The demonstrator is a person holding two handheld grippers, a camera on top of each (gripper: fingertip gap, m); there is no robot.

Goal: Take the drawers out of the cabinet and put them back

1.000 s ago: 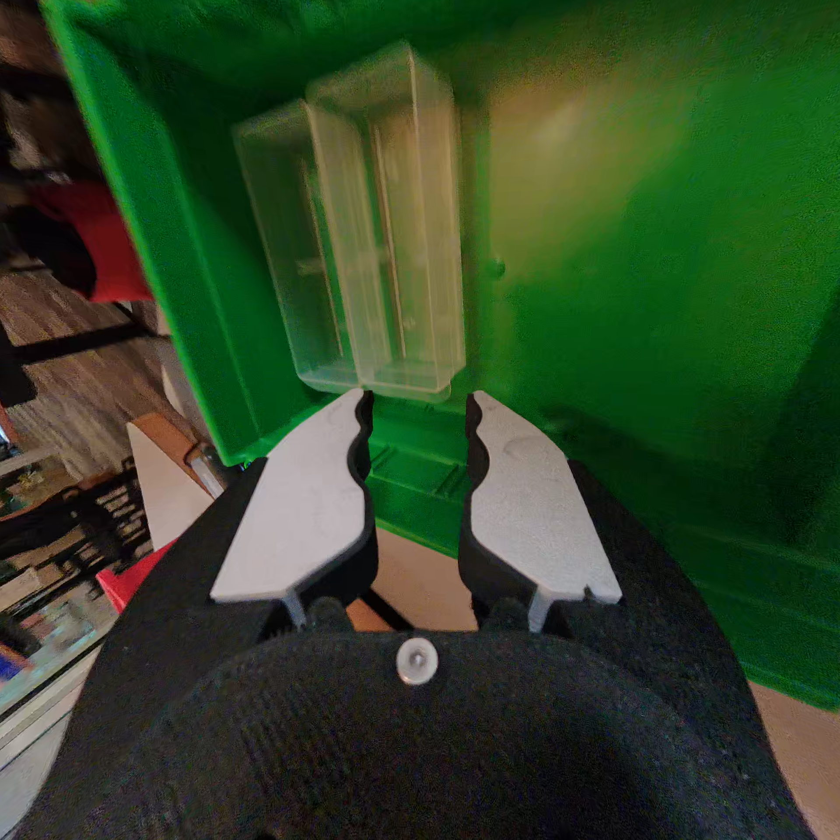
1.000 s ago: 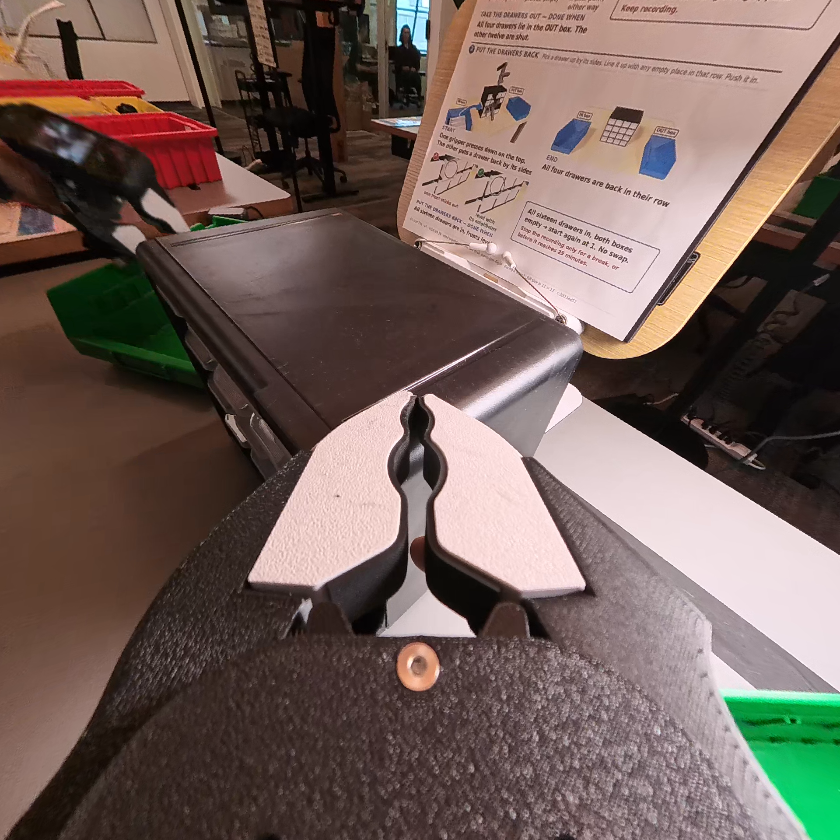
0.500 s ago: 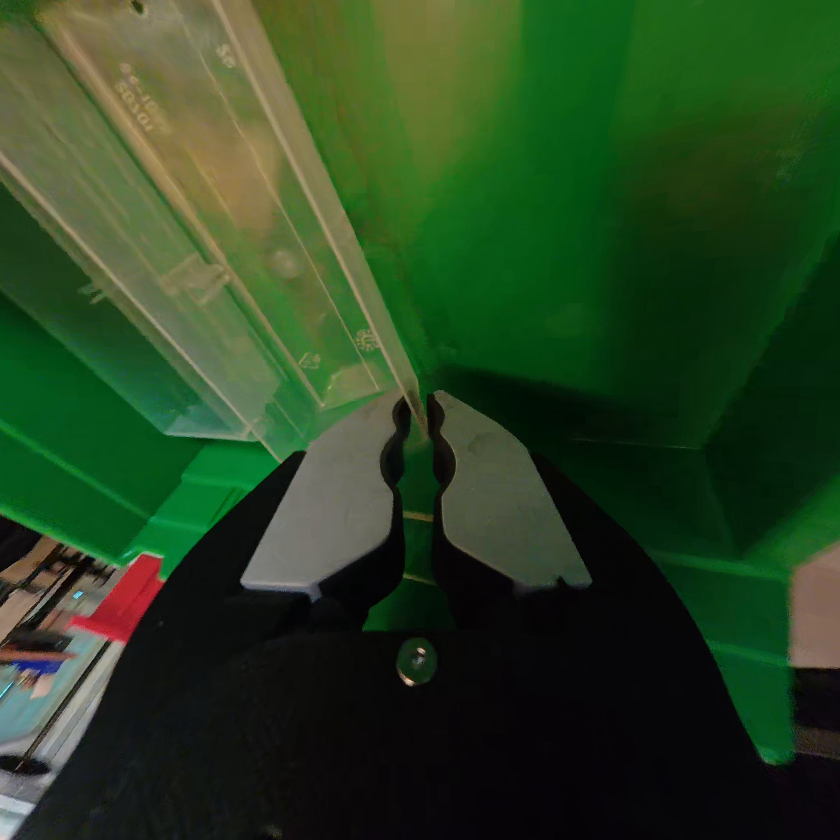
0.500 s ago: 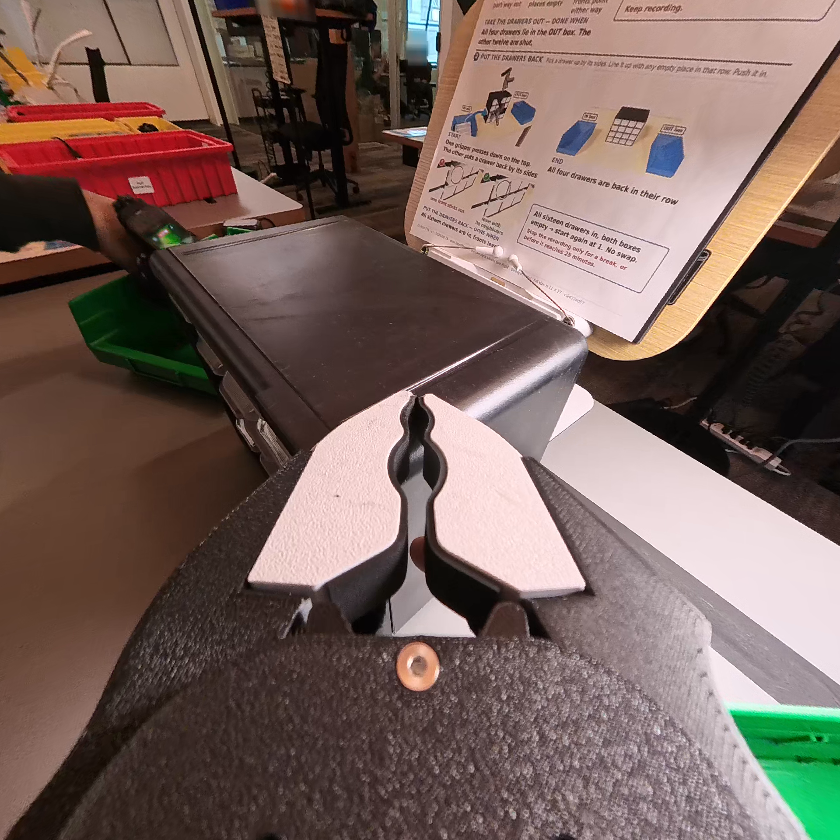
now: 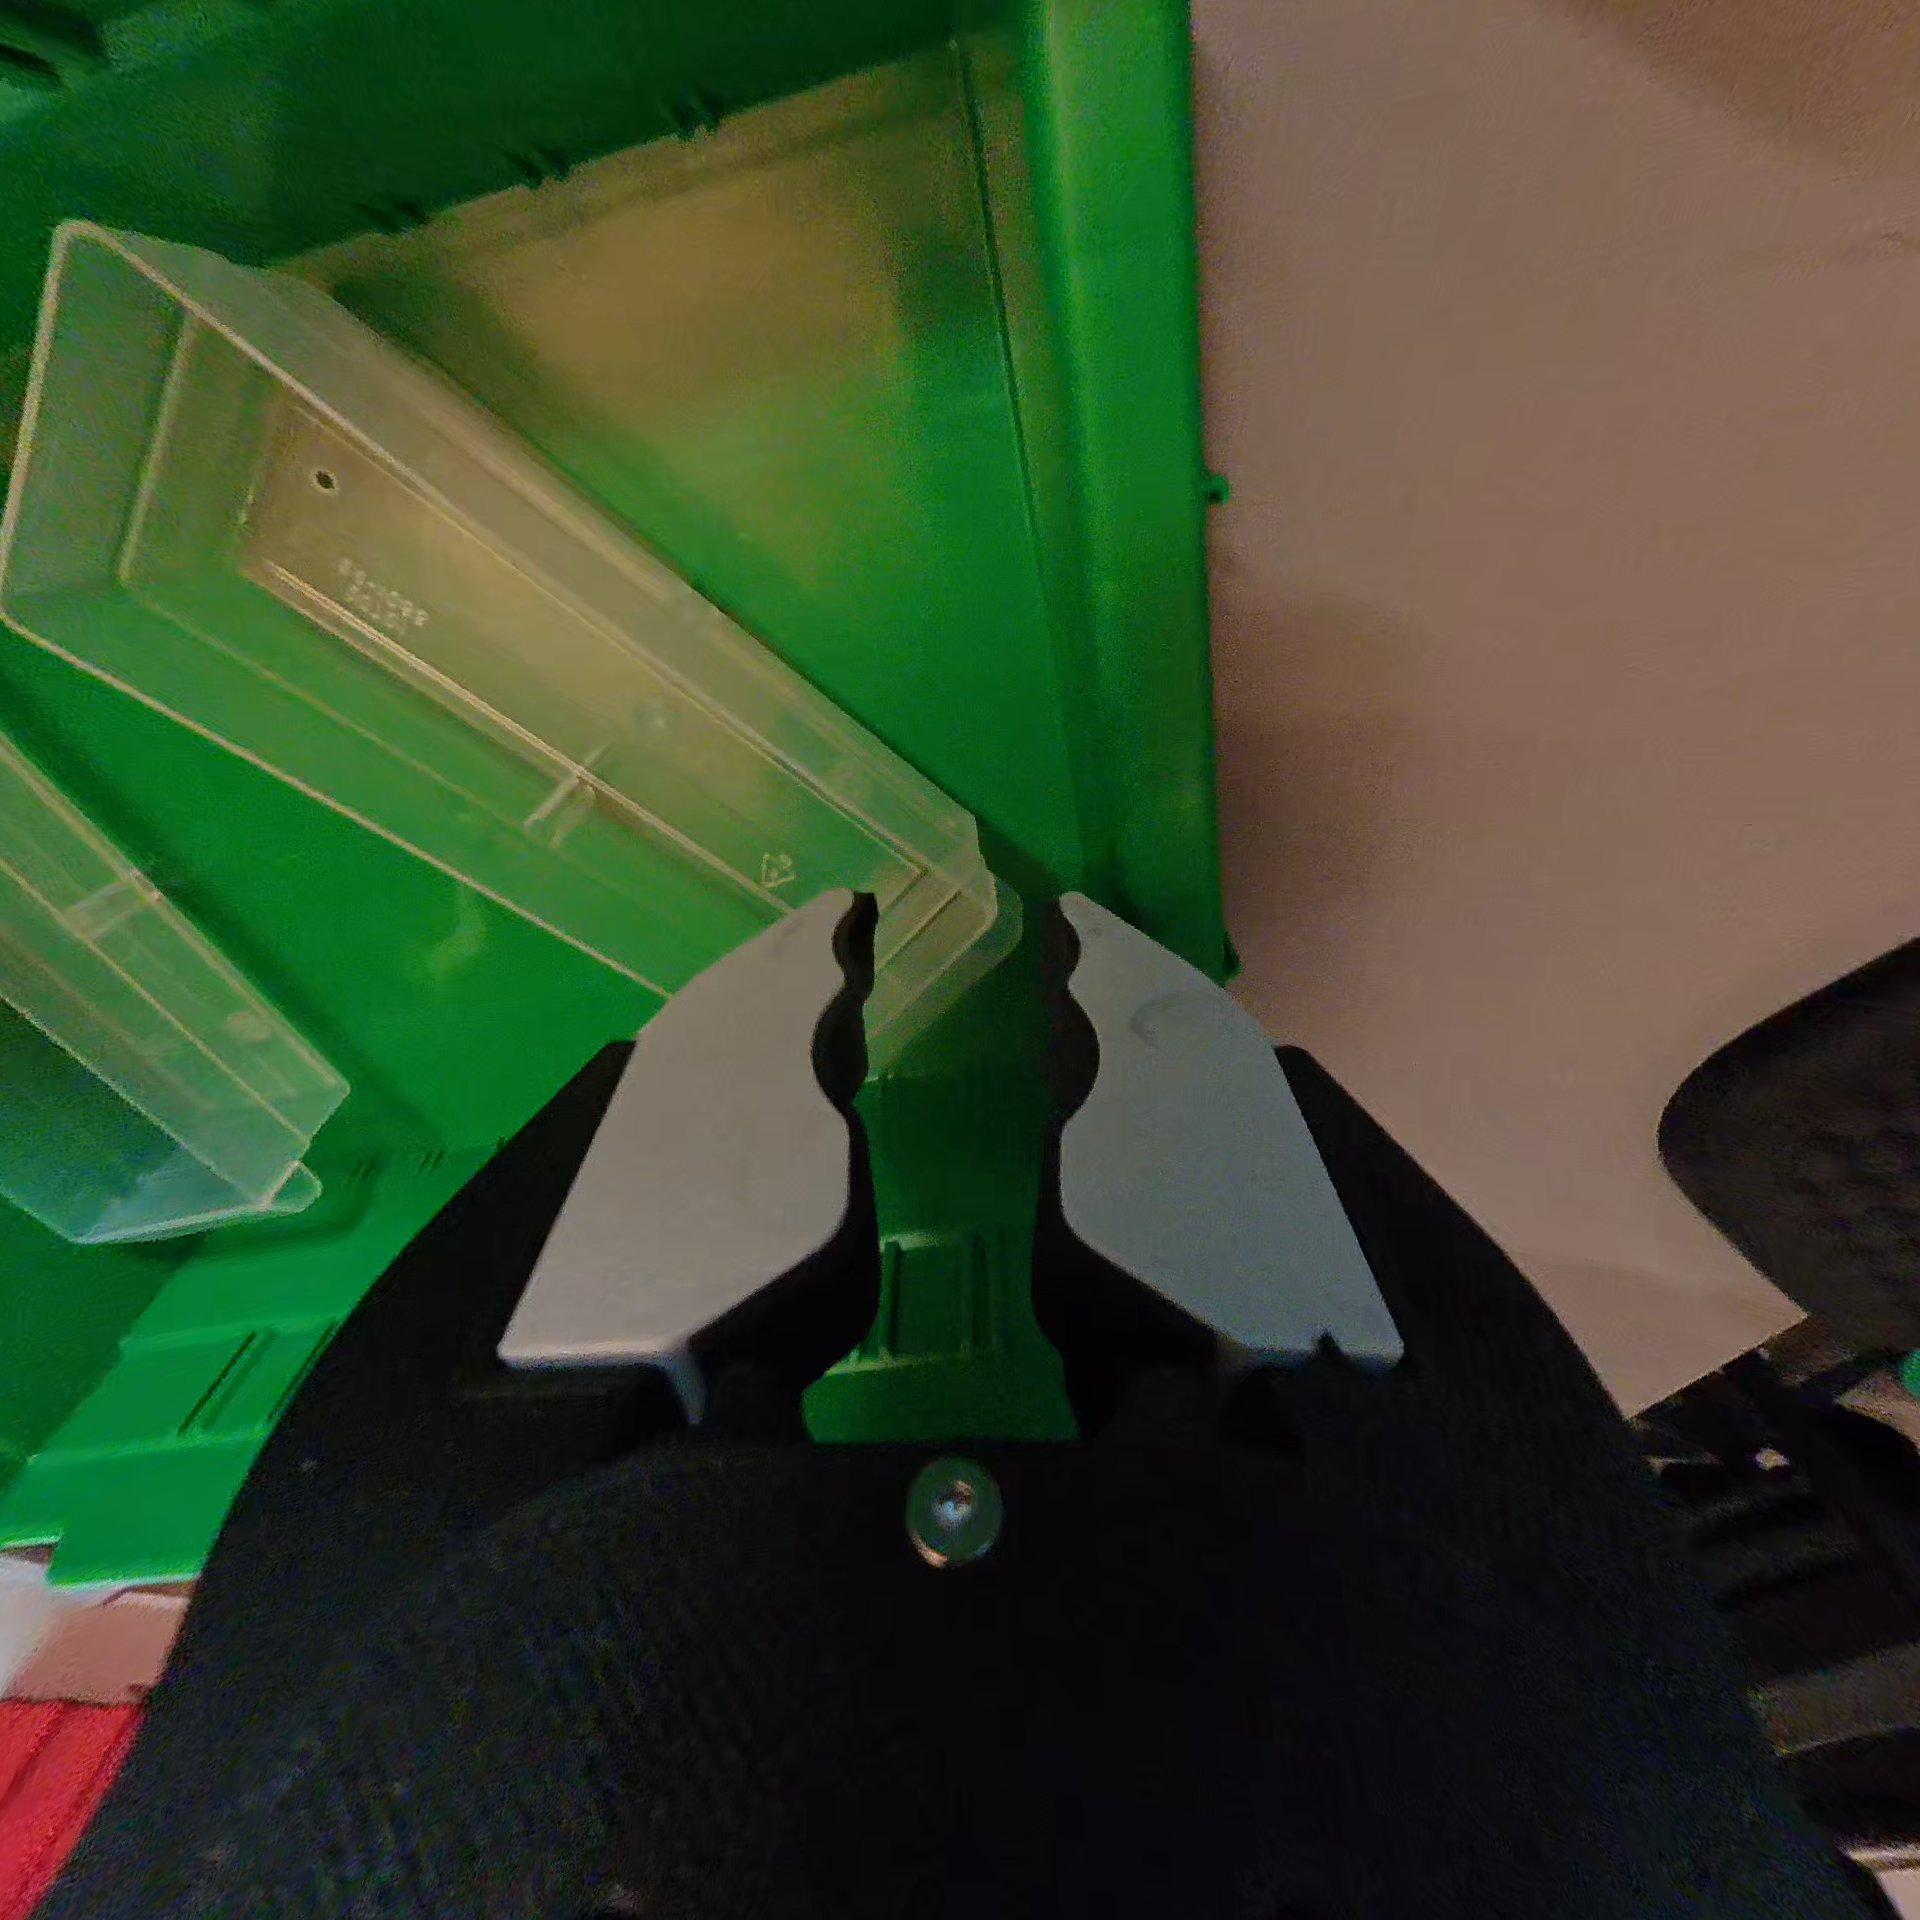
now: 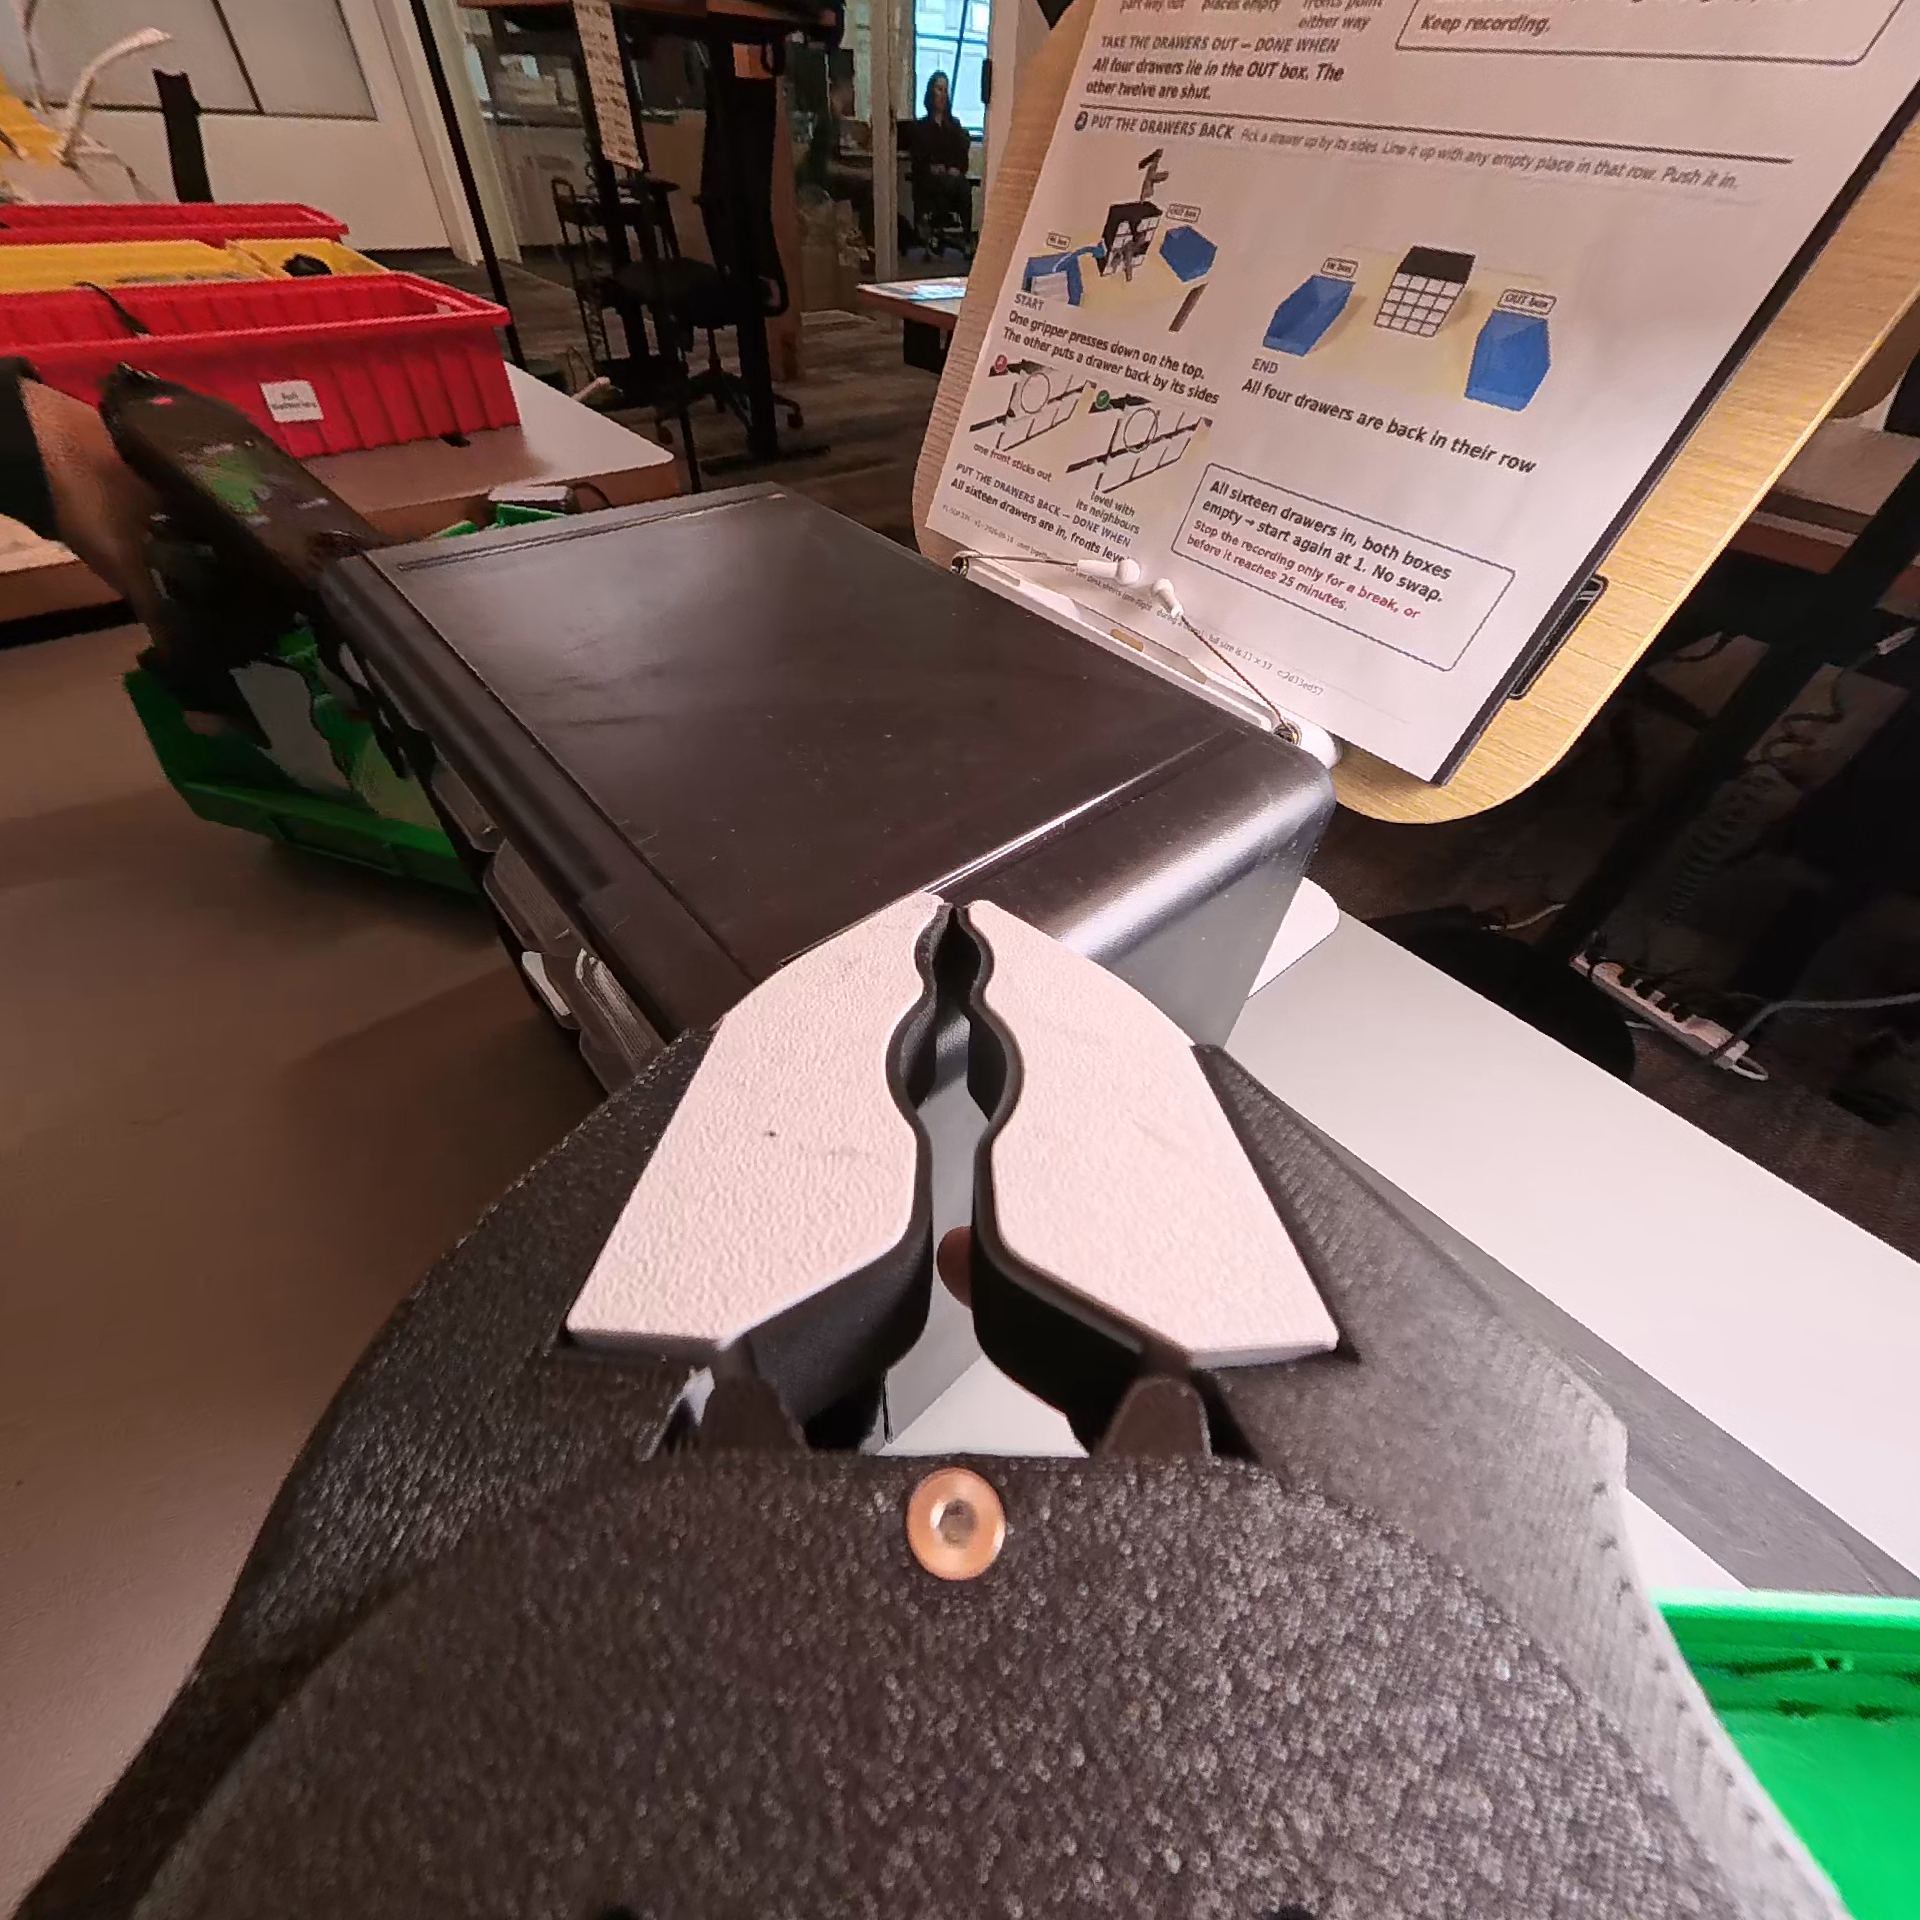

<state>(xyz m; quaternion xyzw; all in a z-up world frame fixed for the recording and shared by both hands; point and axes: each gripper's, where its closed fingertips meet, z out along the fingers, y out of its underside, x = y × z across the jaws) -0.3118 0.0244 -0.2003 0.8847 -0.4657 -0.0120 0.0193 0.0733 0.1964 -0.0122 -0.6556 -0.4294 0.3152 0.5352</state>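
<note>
Two clear plastic drawers lie in a green bin (image 5: 1101, 520): one drawer (image 5: 468, 644) lies aslant across the middle, and a second drawer (image 5: 135, 1049) sits at the lower left. My left gripper (image 5: 961, 914) is open, and the near corner of the slanted drawer sits between its fingers. The black cabinet (image 6: 831, 707) fills the middle of the right wrist view, with clear drawer fronts (image 6: 540, 914) along its left face. My right gripper (image 6: 951, 914) is shut and empty at the cabinet's near top corner. The left gripper (image 6: 229, 520) shows far off over the bin (image 6: 312, 821).
A tilted wooden board with an instruction sheet (image 6: 1351, 364) stands behind the cabinet. Red bins (image 6: 312, 353) sit on a far table. Another green bin (image 6: 1818, 1714) is at my lower right. Tan tabletop (image 5: 1558, 623) lies right of the bin.
My left gripper closed on a drawer's wall, then opened; the drawer now lies aslant with its corner between the fingers, and the view has swung toward the bin's right wall. The right gripper stayed put.
</note>
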